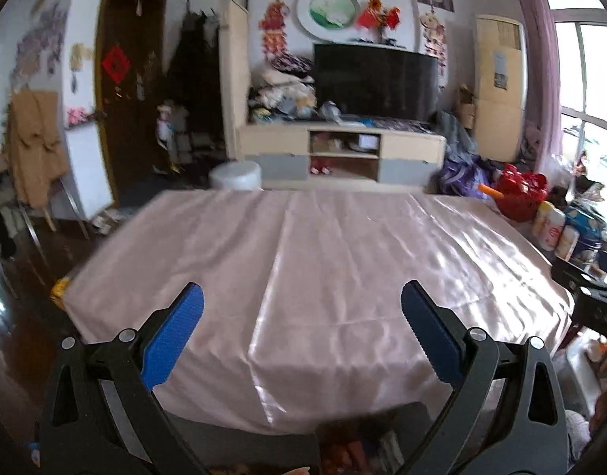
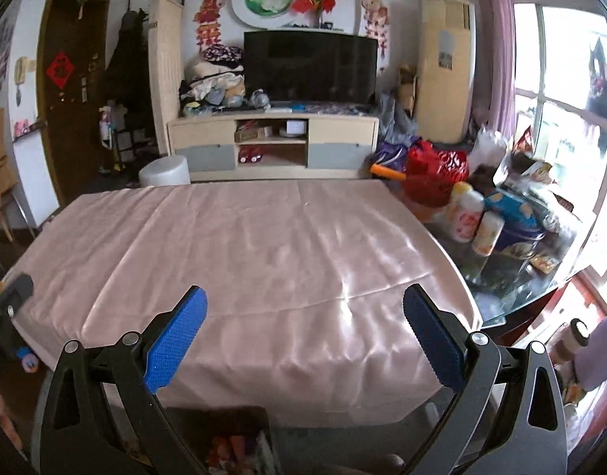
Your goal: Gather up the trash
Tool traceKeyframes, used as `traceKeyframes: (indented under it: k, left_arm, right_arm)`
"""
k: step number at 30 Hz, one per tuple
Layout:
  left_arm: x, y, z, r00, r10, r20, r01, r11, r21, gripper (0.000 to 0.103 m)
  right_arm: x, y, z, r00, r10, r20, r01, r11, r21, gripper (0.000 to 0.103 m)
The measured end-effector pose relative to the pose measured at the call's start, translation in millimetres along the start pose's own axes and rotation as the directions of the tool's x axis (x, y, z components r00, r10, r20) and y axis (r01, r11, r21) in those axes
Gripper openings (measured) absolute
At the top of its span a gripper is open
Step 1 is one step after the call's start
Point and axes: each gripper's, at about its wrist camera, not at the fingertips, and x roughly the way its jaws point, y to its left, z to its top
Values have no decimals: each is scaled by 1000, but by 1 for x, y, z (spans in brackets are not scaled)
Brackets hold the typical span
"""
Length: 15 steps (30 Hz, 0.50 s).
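My left gripper (image 1: 302, 297) is open and empty, held above the near edge of a table covered with a shiny pink cloth (image 1: 311, 261). My right gripper (image 2: 304, 301) is also open and empty above the same cloth (image 2: 264, 245). Below each gripper, at the table's near edge, a dark bin holds colourful scraps, in the left wrist view (image 1: 359, 447) and in the right wrist view (image 2: 236, 443). No trash shows on the cloth itself.
Bottles and snack bags (image 2: 497, 221) crowd the glass table end at the right. A red bag (image 2: 434, 174) sits behind them. A TV cabinet (image 2: 272, 146) and a white stool (image 2: 165, 172) stand beyond the table. The left gripper's body (image 2: 6, 308) shows at the left edge.
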Motion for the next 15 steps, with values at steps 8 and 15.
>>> traceKeyframes:
  k: [8, 15]
  left_arm:
    - [-25, -3, -18, 1000, 15, 24, -15, 1000, -12, 95]
    - [-32, -6, -21, 999, 3, 41, -3, 1000, 3, 95]
  right_arm:
    - [-33, -1, -18, 997, -3, 75, 6, 999, -40, 100]
    - [-36, 3, -26, 998, 17, 67, -11, 996, -92, 100]
